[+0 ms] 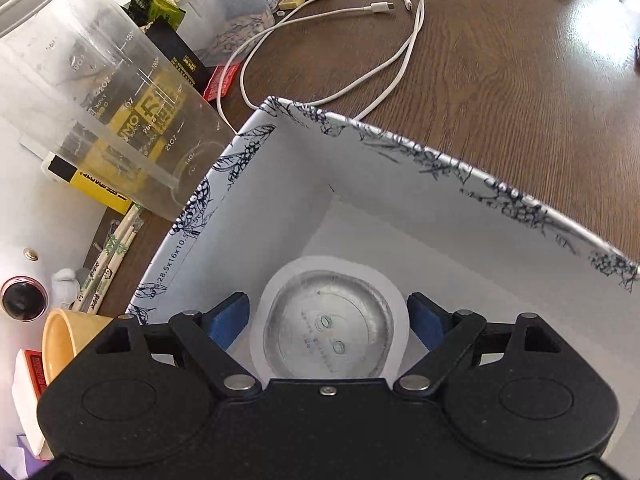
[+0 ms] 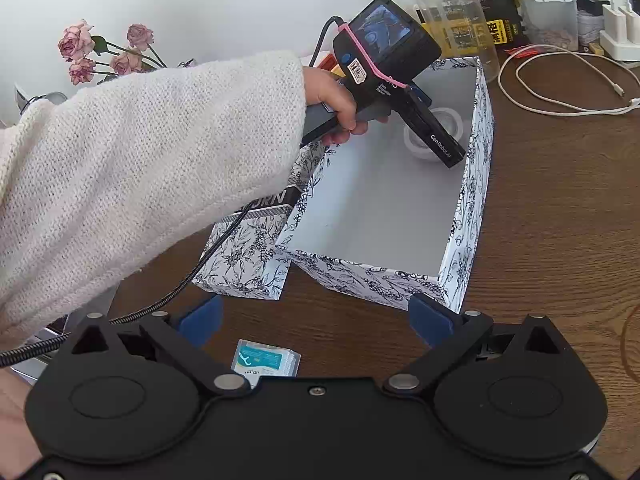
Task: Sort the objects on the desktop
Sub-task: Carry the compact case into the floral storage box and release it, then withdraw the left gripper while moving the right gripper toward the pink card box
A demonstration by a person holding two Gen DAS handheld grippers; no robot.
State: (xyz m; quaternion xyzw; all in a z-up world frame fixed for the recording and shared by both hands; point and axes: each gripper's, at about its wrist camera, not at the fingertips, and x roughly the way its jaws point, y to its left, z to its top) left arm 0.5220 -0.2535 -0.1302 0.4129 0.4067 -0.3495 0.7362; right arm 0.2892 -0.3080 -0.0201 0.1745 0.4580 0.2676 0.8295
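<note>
A white box with a blue floral print (image 1: 400, 140) stands open on the brown desk. At its far end, a white round tub (image 1: 328, 332) rests on the box floor. My left gripper (image 1: 328, 308) reaches down into the box, and its blue pads (image 1: 230, 320) press on both sides of the tub. The right wrist view shows the same box (image 2: 360, 276), the tub (image 2: 416, 142) and the left gripper (image 2: 438, 140), held by a hand in a cream sleeve (image 2: 140, 160). My right gripper (image 2: 316, 312) hangs open over the desk, above a small teal and white packet (image 2: 266, 362).
A clear measuring jug (image 1: 120, 100) lies tipped beside the box, over yellow packets. A white charging cable (image 1: 360, 12) loops across the desk behind it. Wrapped chopsticks (image 1: 112, 256) and a tan cup (image 1: 64, 336) lie at left. The floral box lid (image 2: 248, 256) sits beside the box.
</note>
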